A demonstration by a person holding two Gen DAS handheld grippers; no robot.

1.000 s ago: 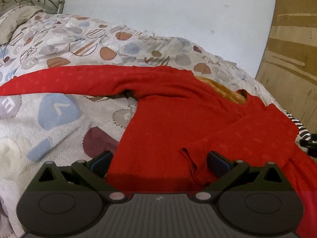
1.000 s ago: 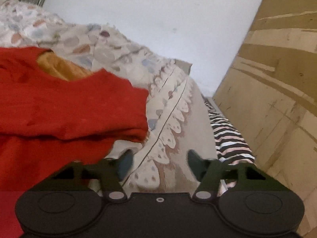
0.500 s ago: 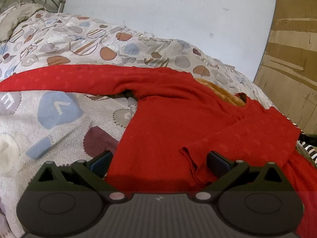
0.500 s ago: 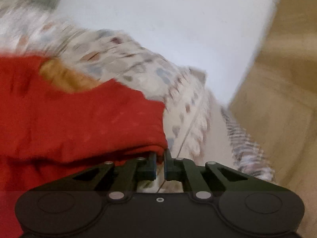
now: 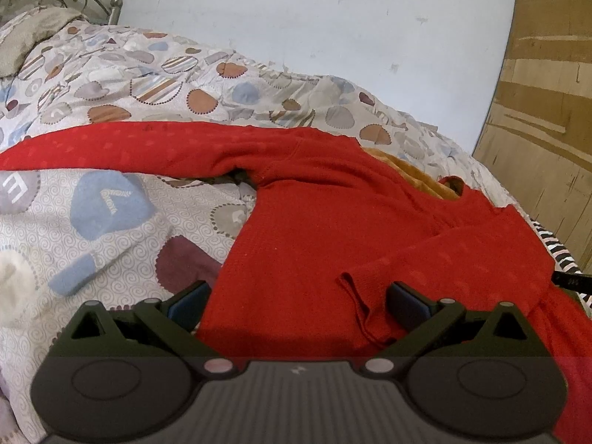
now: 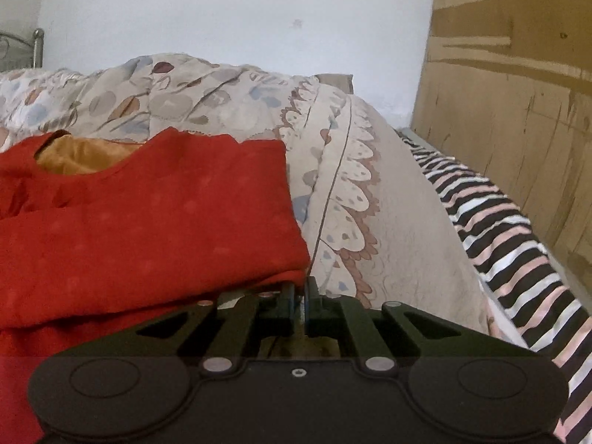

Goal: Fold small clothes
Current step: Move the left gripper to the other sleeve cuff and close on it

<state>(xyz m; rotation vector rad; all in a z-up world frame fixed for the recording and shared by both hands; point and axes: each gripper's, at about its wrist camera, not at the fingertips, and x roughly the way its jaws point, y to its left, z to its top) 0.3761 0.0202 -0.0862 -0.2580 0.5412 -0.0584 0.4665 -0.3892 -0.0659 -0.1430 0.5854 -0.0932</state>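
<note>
A red knit sweater (image 5: 333, 222) lies on the patterned quilt (image 5: 111, 222), one sleeve (image 5: 129, 144) stretched out to the left, the other folded across the body with its cuff (image 5: 360, 285) between my left fingers. An orange lining (image 5: 418, 174) shows at the neck. My left gripper (image 5: 298, 301) is open and hovers over the sweater's lower body. In the right wrist view my right gripper (image 6: 300, 298) is shut at the folded corner of the sweater (image 6: 148, 229); whether cloth is pinched between the pads I cannot tell.
A wooden board (image 6: 518, 111) stands along the right side. A black, white and pink striped cloth (image 6: 510, 229) lies between it and the quilt's scalloped edge (image 6: 351, 192). A white wall (image 5: 333, 18) is behind, with a metal bed frame (image 5: 114, 3) at far left.
My right gripper has closed at the sweater's folded corner and swung so the view shows more of the quilt edge. The left gripper has stayed open and nearly still.
</note>
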